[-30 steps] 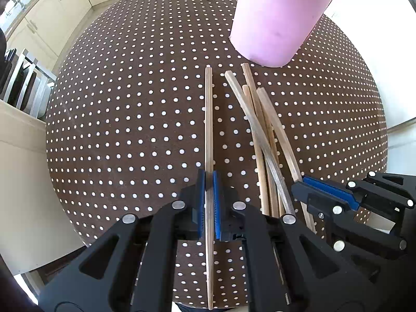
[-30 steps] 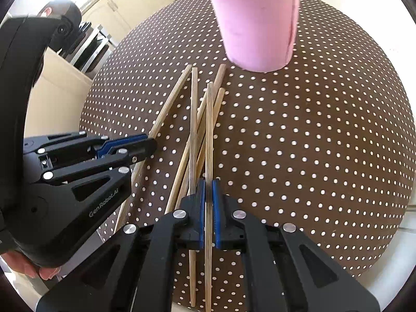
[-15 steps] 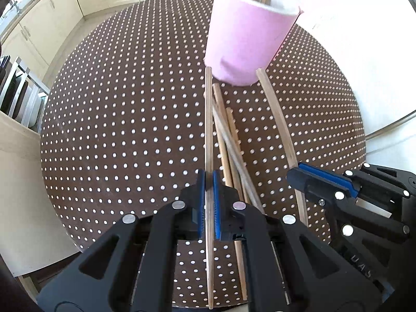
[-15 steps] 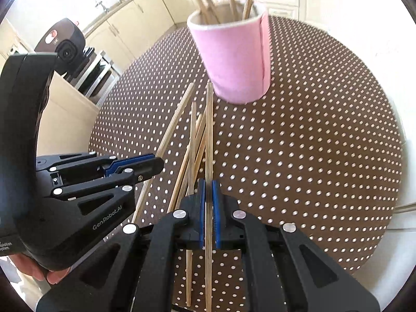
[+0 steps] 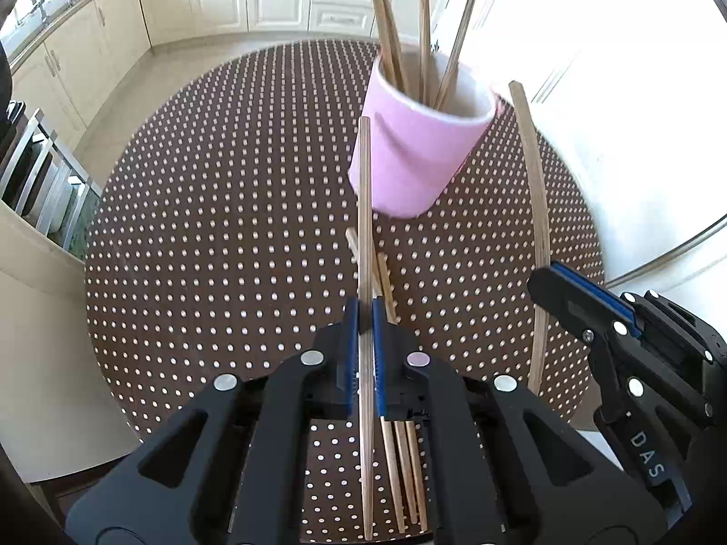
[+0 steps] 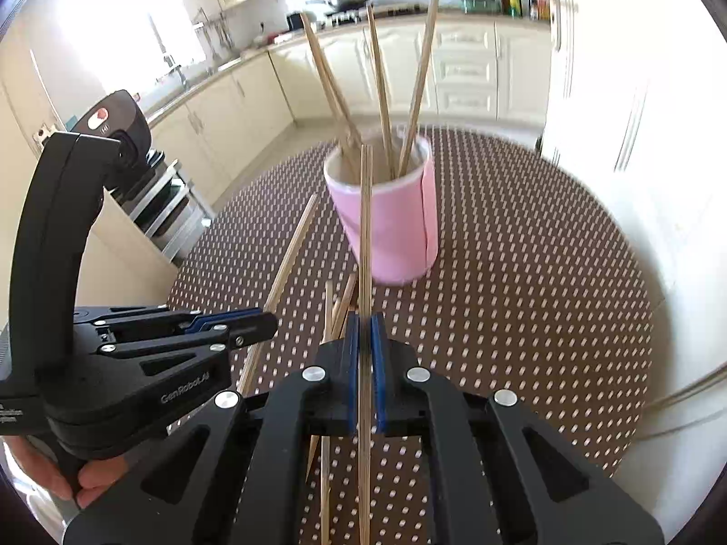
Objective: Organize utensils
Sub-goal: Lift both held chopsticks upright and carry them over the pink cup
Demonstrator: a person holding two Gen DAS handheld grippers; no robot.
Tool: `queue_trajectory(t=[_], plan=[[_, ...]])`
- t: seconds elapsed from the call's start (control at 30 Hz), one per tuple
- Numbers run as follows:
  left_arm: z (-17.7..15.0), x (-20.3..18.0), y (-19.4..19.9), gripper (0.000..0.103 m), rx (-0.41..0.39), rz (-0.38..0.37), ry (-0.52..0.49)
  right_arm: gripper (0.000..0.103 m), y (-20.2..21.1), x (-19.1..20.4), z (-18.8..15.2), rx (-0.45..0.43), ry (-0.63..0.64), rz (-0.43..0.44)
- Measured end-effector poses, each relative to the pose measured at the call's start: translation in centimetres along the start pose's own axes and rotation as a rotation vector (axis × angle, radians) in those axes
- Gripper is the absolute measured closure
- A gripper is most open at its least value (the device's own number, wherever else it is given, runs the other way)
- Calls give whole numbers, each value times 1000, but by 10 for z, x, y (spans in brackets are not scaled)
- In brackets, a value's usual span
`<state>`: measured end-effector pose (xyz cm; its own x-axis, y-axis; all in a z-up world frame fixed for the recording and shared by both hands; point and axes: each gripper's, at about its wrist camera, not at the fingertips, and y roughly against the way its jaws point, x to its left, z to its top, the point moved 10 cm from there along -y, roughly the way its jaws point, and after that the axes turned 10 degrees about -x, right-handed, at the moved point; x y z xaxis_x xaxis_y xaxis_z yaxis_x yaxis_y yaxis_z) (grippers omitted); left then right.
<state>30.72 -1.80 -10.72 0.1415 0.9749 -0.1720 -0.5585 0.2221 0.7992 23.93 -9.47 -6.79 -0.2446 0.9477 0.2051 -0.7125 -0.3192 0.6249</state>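
A pink cup (image 5: pixel 418 154) (image 6: pixel 390 218) stands on the round brown dotted table (image 5: pixel 218 236) and holds several wooden chopsticks (image 6: pixel 384 91). My left gripper (image 5: pixel 365 313) is shut on one chopstick (image 5: pixel 364 190), raised off the table, its tip near the cup's left side. My right gripper (image 6: pixel 364 324) is shut on another chopstick (image 6: pixel 365 218), raised and pointing at the cup's rim. That chopstick (image 5: pixel 536 209) shows to the right in the left wrist view. A few loose chopsticks (image 5: pixel 400 454) (image 6: pixel 336 299) lie on the table under the grippers.
Cream kitchen cabinets (image 6: pixel 463 72) and a worktop with pots run behind the table. A dish rack (image 5: pixel 32 172) stands to the left below the table edge. A white wall or door (image 6: pixel 636 113) is at the right.
Both grippers have lifted their chopsticks off the table and tilted them up toward the cup. The cup's open top and the chopsticks in it have come into view.
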Motion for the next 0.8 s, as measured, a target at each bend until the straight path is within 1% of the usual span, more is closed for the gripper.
queue_trajectory(t=[0.1,0.27,0.37,0.47,0.57,0.67,0.77,0.8], plan=[[13,1,12,97,-42,6,2,99,2,4,10,-49,6,-10],[26,-6,33,97,-137,33,-16,99,12,4,33,-173,38,-47],[40,-9,42,97,-182,43,-27,99,18,7,43,-226,64,-61],[49,-7,54,97,-251,80,-44,99,23,9,51,-271,69,-60],[57,-8,63,97,-291,65,-34,99,31,12,59,-327,73,-65],[63,-10,70,96,-348,86,-35,99,37,14,68,-372,77,-62],[67,-15,74,96,-377,46,-14,99,42,13,76,-426,88,-71],[70,-15,75,96,-395,45,-17,99,43,14,78,-436,88,-67]])
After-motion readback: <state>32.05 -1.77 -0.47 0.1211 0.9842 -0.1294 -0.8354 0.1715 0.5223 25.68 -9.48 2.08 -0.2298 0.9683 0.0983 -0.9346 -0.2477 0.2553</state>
